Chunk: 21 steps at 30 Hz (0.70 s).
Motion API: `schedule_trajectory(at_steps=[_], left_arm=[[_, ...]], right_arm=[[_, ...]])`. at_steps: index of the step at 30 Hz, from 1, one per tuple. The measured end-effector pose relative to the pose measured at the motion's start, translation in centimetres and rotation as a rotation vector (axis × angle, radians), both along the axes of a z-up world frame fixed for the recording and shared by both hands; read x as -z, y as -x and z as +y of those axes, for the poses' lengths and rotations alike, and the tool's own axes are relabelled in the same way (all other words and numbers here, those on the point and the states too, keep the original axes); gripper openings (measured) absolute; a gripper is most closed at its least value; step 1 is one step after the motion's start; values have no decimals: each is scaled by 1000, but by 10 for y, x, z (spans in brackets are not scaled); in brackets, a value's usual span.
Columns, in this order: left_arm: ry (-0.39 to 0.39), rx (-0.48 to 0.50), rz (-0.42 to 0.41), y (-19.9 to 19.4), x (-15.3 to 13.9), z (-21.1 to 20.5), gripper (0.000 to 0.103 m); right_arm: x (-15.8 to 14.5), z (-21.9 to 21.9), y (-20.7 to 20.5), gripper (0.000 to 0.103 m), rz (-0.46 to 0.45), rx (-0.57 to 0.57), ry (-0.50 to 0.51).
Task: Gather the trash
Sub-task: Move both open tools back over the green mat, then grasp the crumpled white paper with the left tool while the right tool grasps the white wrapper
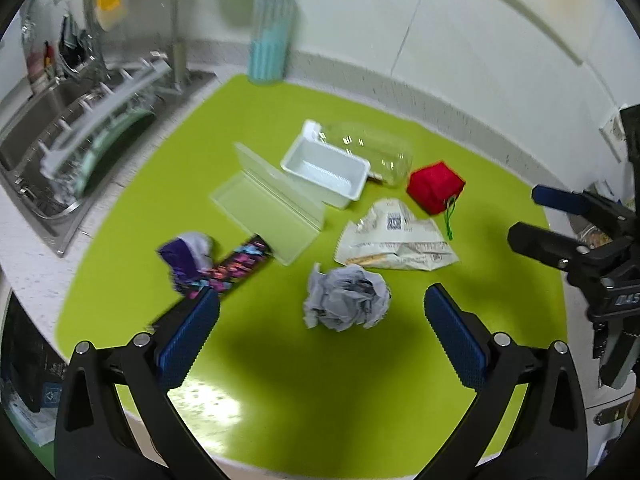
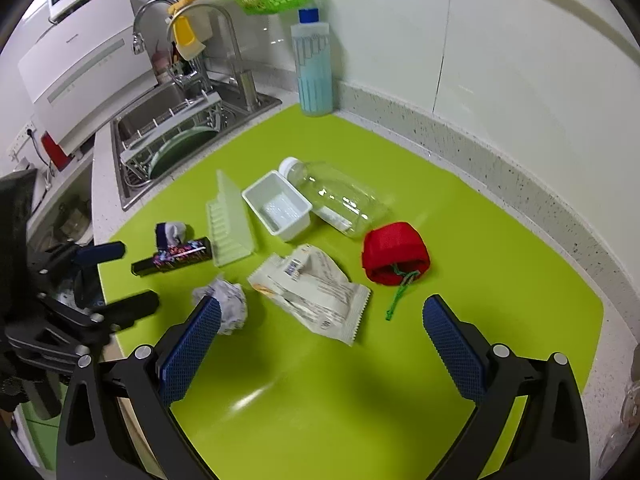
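Trash lies scattered on a lime-green mat (image 1: 280, 392) (image 2: 500, 280). A crumpled grey paper ball (image 1: 346, 300) (image 2: 226, 300) sits just ahead of my left gripper (image 1: 320, 320), which is open and empty. A flattened white wrapper (image 1: 394, 238) (image 2: 316, 290) lies ahead of my right gripper (image 2: 320, 328), also open and empty. A clear plastic bottle (image 1: 372, 152) (image 2: 340, 198) lies on its side behind a white tub (image 1: 324, 172) (image 2: 278, 208). A dark patterned wrapper (image 1: 236, 270) (image 2: 176, 258) and a purple-white scrap (image 1: 186, 252) (image 2: 172, 232) lie at the left.
A red fabric pouch (image 1: 434, 186) (image 2: 396, 254) with a green cord and an open translucent box (image 1: 268, 208) (image 2: 230, 220) sit on the mat. A sink with dish rack (image 1: 80, 136) (image 2: 180, 132) is at the left, a tall blue-capped bottle (image 1: 272, 28) (image 2: 314, 60) at the wall.
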<state>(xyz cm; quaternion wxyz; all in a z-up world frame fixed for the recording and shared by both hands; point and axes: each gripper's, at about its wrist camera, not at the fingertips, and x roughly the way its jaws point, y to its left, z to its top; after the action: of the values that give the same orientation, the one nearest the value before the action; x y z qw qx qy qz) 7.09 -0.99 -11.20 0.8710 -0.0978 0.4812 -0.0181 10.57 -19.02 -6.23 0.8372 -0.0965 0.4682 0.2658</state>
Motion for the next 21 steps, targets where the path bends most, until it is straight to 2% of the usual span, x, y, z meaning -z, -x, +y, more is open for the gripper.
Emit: schedule_trajectory(at_steps=[7, 11, 12, 13, 14, 16, 21], left_arm=[[25, 7, 86, -24, 42, -17, 100], [28, -4, 102, -30, 55, -19, 100], [28, -5, 104, -32, 58, -20, 96], [24, -5, 107, -31, 59, -21, 82], [12, -6, 119, -33, 62, -23, 74], [18, -3, 122, -35, 64, -24, 65], [18, -5, 108, -34, 58, -25, 52]], right_arm=[[10, -14, -14, 97, 30, -12, -5], [16, -20, -20, 97, 47, -20, -10], [17, -20, -20, 97, 51, -23, -10], [18, -21, -21, 97, 55, -26, -12], [20, -21, -22, 97, 59, -29, -13], [23, -22, -23, 97, 66, -36, -15], [32, -19, -26, 97, 89, -55, -19]])
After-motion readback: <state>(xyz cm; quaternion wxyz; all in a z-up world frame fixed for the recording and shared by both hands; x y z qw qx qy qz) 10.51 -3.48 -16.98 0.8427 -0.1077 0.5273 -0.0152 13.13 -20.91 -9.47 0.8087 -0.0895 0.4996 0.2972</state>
